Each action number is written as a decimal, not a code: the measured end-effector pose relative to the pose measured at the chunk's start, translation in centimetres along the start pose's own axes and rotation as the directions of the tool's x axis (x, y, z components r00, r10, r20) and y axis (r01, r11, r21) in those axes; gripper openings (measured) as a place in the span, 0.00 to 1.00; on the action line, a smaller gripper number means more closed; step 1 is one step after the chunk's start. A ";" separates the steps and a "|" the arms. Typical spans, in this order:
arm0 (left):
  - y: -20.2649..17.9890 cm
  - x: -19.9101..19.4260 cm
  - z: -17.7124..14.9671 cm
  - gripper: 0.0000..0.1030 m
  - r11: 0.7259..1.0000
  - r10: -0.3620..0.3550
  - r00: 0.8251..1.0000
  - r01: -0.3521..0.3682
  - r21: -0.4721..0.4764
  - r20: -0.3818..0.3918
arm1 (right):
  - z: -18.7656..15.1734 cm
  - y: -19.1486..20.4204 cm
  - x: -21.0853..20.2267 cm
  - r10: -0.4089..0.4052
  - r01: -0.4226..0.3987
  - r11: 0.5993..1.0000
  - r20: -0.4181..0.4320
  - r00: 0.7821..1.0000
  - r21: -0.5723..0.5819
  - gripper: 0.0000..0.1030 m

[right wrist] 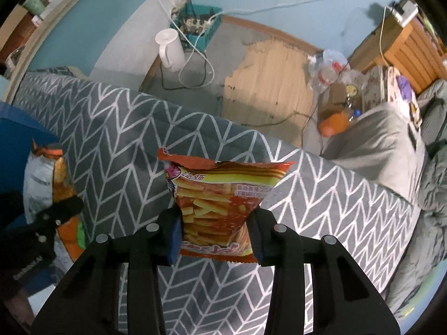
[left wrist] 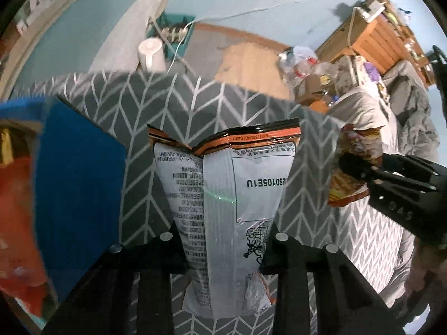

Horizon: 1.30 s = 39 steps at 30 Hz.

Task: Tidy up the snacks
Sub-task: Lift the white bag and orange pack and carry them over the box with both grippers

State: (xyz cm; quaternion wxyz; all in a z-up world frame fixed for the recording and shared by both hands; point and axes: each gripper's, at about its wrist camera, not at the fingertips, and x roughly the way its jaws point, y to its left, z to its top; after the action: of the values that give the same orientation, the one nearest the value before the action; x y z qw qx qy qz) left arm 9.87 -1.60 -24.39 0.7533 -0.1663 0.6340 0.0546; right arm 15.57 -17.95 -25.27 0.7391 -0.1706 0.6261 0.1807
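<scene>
Each wrist camera looks forward along its jaws, close over the patterned cloth (left wrist: pixel 195 106), both facing the floor beyond.

Chip bag (left wrist: pixel 223 209) in left gripper (left wrist: pixel 223 254), left of fries bag (right wrist: pixel 220 209) in right gripper (right wrist: pixel 215 237); both over tablecloth (right wrist: pixel 117 128), bin (left wrist: pixel 78 173) further left.
</scene>
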 end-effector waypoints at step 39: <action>9.0 -18.7 -6.1 0.32 0.989 -0.035 0.951 0.078 -0.128 0.308 | -1.7 12.5 -13.9 0.165 -0.109 0.962 0.212 0.963 -0.252 0.36</action>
State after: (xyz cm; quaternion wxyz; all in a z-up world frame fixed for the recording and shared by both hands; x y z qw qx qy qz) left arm -2.09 7.32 -8.64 0.8300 -0.2261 0.4996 0.1020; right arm 5.94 -8.52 -12.10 0.7668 -0.1918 0.5199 0.3241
